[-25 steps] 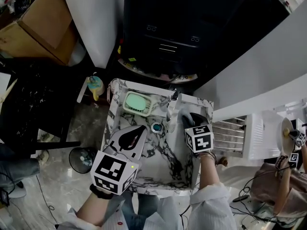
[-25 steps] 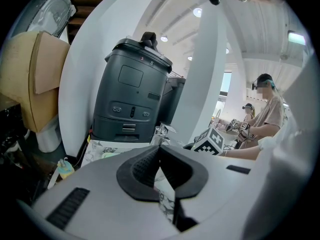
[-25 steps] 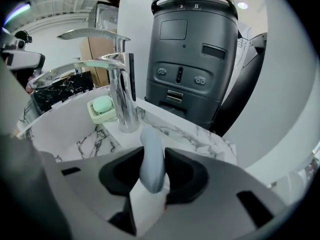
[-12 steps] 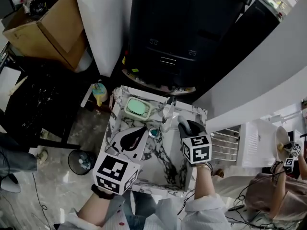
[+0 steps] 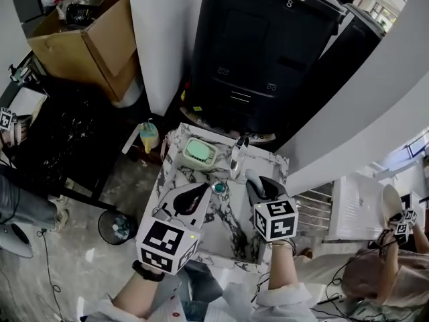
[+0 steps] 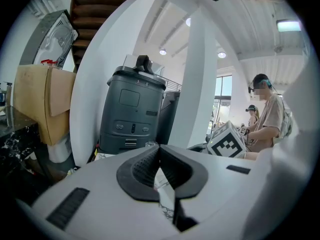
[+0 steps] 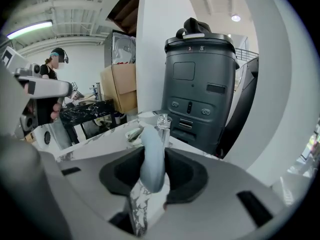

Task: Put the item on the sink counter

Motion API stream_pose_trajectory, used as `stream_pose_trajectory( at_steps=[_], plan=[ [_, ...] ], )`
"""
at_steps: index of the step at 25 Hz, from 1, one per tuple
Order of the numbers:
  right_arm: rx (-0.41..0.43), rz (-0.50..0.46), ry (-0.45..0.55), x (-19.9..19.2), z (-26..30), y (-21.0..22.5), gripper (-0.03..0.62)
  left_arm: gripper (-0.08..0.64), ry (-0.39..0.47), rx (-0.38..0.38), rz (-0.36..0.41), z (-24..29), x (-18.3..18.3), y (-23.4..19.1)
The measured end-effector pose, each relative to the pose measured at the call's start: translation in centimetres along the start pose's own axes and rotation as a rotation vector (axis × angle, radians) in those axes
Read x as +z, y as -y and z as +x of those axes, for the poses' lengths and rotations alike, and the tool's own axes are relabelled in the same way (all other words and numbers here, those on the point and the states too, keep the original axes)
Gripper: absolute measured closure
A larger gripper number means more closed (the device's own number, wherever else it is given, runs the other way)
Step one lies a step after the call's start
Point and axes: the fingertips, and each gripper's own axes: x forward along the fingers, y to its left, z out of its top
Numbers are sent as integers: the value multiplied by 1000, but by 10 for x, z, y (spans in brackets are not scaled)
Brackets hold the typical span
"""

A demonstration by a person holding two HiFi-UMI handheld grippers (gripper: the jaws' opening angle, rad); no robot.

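Clamping a pale grey-blue, rod-like item, our right tool has its jaws partly closed, the pads pressing on both sides of it. Our left tool has its jaws together with nothing between them and hangs over the left side of the basin.

Over the last second the right grip has not altered. That tool has stayed at the back right of the marbled sink worktop, just beside the tap. What has shifted is mostly our head, which has lifted, so the sink now sits lower and smaller in the head view. We judge that the item is at its place but not yet let go. Whether its tip already rests on the worktop we cannot tell.

Further out lie a green soap dish and the drain. Behind them stands a black bin. Its lid carries the only writing we can read, a numeral 8.
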Motion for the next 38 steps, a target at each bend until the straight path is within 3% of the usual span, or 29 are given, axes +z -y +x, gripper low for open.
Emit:
stream_pose_trajectory(
  at_steps=[9,21,30,38],
  plan=[
    [-6,2,31,7,-35,-53,460,545,38,-47,27,-45,3,18],
    [-7,-24,114,12,-113,-168,460,545,45,-87,58,-144,-15,32],
    [-17,2,147,-14,-166,-234,460,545,40,-124,88,-213,-37,54],
    [-22,37,143,-37,-194,-254,460,545,22,-144,87,-241,-54,71]
  ],
)
